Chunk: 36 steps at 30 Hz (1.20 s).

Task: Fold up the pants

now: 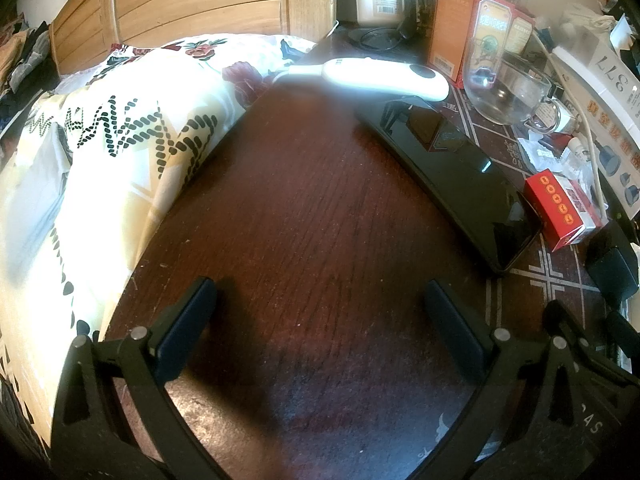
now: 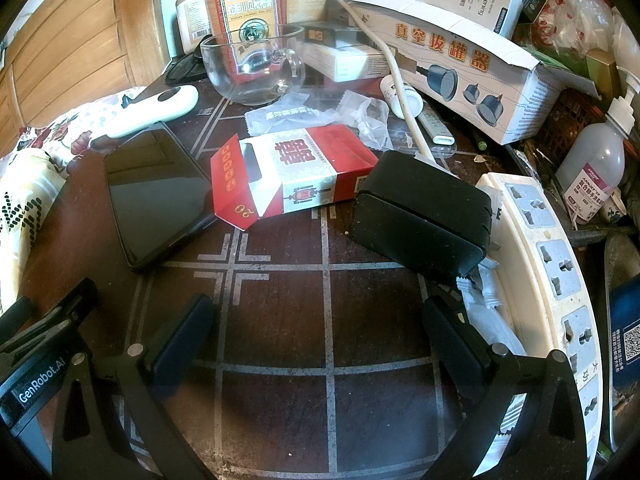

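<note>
A phone point(image 2: 154, 196) lies on the table point(image 2: 280, 320). Right of the phone is a red box point(image 2: 292, 176); behind it, a white remote point(image 2: 154, 110) and a glass cup point(image 2: 250, 66).

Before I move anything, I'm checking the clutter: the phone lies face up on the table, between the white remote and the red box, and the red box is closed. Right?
Not quite. The red box is open: the right wrist view shows its lid flap folded back at the end nearest the phone. The rest holds: the phone lies face up on the table, between the white remote and the red box.
</note>
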### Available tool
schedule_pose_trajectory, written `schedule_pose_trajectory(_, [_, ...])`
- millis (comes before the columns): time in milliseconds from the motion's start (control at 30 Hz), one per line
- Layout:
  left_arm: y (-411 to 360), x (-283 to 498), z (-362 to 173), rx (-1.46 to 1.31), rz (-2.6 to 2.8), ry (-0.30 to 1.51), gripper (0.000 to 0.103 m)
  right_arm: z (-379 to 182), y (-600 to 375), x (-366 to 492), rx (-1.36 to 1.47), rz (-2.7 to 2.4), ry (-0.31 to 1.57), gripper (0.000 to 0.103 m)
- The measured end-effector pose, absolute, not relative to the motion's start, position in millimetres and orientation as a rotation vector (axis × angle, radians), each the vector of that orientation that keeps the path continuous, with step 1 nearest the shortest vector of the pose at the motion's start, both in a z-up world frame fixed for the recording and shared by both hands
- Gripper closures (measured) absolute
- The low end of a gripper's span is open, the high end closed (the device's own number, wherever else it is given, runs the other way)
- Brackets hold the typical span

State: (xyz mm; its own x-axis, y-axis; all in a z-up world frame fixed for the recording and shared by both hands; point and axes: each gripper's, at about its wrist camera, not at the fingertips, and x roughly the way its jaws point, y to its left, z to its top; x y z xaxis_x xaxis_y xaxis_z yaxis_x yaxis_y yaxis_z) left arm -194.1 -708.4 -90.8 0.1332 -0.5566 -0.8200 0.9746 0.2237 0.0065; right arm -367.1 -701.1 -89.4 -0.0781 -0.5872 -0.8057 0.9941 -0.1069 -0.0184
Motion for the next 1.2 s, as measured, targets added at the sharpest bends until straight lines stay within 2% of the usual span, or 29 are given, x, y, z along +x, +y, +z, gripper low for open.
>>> schedule_pose_trajectory(1200, [-709.4, -192.8, -92.2, 0.647, -1.231, 0.803, 0.000, -89.6, -700.7, -367.1, 0.768, -1.550, 0.715, 0.000])
